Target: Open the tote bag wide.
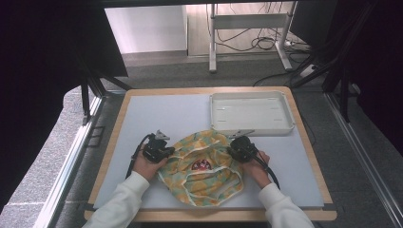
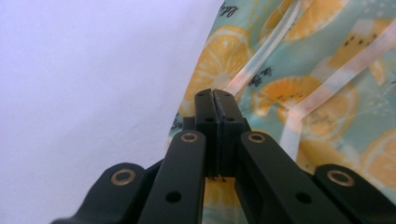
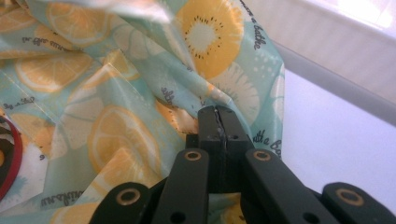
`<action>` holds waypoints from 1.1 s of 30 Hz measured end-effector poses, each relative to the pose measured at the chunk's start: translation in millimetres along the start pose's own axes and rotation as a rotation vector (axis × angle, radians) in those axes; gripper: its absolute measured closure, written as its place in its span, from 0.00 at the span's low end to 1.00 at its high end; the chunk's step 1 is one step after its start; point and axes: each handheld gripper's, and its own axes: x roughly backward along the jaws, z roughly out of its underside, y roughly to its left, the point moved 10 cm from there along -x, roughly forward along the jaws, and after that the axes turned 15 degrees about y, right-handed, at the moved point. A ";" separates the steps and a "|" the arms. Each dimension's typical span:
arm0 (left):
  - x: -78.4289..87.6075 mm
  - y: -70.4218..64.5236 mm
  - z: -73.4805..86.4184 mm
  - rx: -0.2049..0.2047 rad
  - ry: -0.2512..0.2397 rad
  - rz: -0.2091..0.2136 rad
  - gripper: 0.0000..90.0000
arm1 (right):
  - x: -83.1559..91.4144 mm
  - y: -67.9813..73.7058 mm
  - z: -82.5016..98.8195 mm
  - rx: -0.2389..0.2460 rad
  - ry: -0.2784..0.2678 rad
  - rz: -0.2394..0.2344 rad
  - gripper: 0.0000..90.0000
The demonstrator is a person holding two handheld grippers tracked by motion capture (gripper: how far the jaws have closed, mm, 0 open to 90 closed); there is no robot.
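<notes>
Black jaws of the left gripper (image 2: 214, 100) stand pressed together on the edge of the citrus-print cloth (image 2: 317, 88), whose fabric spreads rightward and ahead of them. Jaws of the right gripper (image 3: 218, 116) are likewise clamped on the opposite edge, cloth extending to their left. Pinching both sides probably lets the person spread or lift the fabric evenly. Each hand, left hand (image 1: 146, 166) and right hand (image 1: 256, 168), reaches in low, forearms angled inward. Beyond the right jaws lies a white tray (image 1: 250, 113) on the tabletop (image 1: 161, 111).
</notes>
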 end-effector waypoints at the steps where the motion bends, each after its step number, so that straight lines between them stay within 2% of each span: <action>1: 0.9 -0.4 0.3 -0.002 -0.001 0.003 1.00 | 1.1 0.9 -0.4 0.001 -0.008 -0.005 0.99; 4: 14.2 -9.8 -2.9 -0.024 -0.033 0.022 1.00 | 15.8 8.2 -4.8 0.018 -0.060 -0.020 0.99; 6: 25.6 -19.2 -4.8 -0.054 -0.057 0.027 1.00 | 36.3 20.9 -8.6 0.042 -0.118 -0.055 0.99; 8: 35.8 -30.6 -5.9 -0.083 -0.078 0.040 1.00 | 51.4 34.3 -8.3 0.070 -0.149 -0.088 0.99; 11: 36.8 -41.1 -3.9 -0.105 -0.069 0.057 1.00 | 63.5 57.4 0.5 0.107 -0.153 -0.153 0.99; 16: 20.8 -35.4 -0.4 -0.083 -0.032 0.071 1.00 | 56.6 77.6 34.6 0.120 -0.080 -0.200 0.99; 19: 14.7 -30.4 1.1 -0.060 -0.022 0.086 1.00 | 47.2 85.2 57.6 0.129 -0.027 -0.222 0.99; 22: 12.3 -28.7 2.5 -0.061 -0.013 0.080 1.00 | 35.8 90.2 77.7 0.131 0.025 -0.242 0.99; 25: 10.9 -28.7 3.1 -0.067 -0.005 0.076 1.00 | 35.9 93.2 84.3 0.129 0.021 -0.260 0.99; 33: 7.7 -27.4 4.4 -0.063 0.002 0.078 1.00 | 38.5 93.4 87.2 0.151 0.013 -0.255 0.99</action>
